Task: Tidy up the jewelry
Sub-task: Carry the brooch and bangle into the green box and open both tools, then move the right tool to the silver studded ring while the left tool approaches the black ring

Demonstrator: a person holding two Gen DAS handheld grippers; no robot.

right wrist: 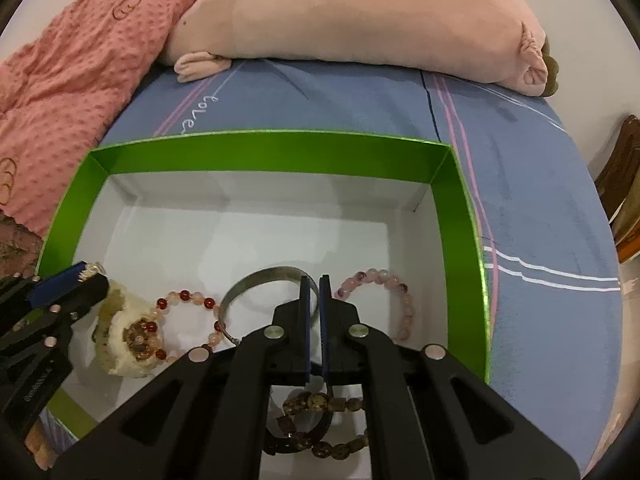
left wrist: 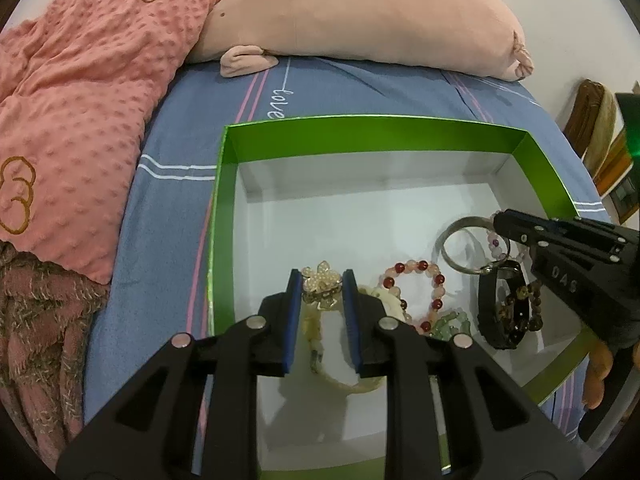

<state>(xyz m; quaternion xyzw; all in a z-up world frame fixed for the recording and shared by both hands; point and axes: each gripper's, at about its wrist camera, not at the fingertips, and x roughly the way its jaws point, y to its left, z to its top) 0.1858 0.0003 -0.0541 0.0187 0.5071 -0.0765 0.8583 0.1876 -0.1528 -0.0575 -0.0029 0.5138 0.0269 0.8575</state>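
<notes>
A green box [left wrist: 224, 216] with a white inside lies on the bed and holds the jewelry. My left gripper [left wrist: 322, 282] is shut on a pearl flower piece [left wrist: 322, 280] above the box floor. A red and pink bead bracelet [left wrist: 416, 292] lies to its right, then a silver bangle [left wrist: 460, 240] and a black band [left wrist: 500, 312]. My right gripper [right wrist: 315, 284] is shut on the silver bangle [right wrist: 256, 280] at its rim. A pink bead bracelet [right wrist: 396, 296] lies to its right and a brown bead bracelet [right wrist: 320, 404] under the fingers.
The box [right wrist: 276, 152] sits on a blue sheet [right wrist: 540, 220]. A pink dotted blanket [left wrist: 80, 100] lies to the left and a long pink plush pillow [left wrist: 360, 20] behind. A cream lumpy piece [right wrist: 124, 340] lies at the box's left side.
</notes>
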